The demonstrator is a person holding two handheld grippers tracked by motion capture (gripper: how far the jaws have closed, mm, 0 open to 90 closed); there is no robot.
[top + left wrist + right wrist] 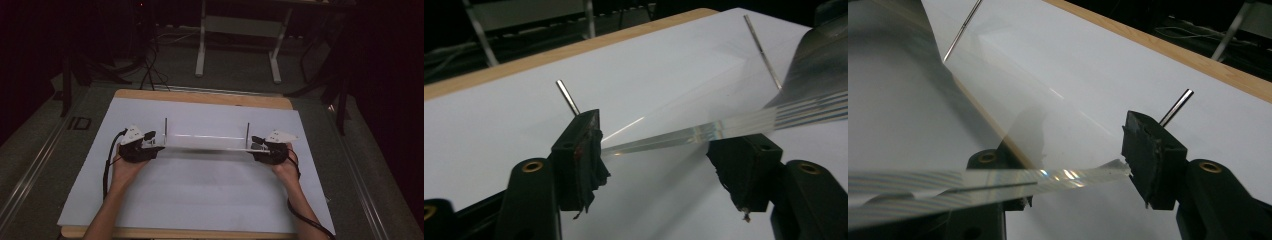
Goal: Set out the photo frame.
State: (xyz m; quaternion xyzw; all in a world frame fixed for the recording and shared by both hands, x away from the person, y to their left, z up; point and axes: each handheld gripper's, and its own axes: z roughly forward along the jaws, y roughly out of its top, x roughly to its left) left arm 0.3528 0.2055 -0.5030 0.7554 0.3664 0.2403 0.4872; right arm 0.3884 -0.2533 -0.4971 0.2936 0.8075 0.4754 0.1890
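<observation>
two grippers (155, 141) (257, 142), clear plate (205, 141), two pins (166, 127)

The high view hangs above the near edge of the white-topped wooden table (200, 200), facing forward and down, far enough to take in the whole top and the dark floor beyond. Each gripper view sits close to the clear acrylic plate with two thin metal rods (207, 142), looking inward along it from opposite ends (684, 135) (998, 180); all three views share that plate and the white top
</observation>
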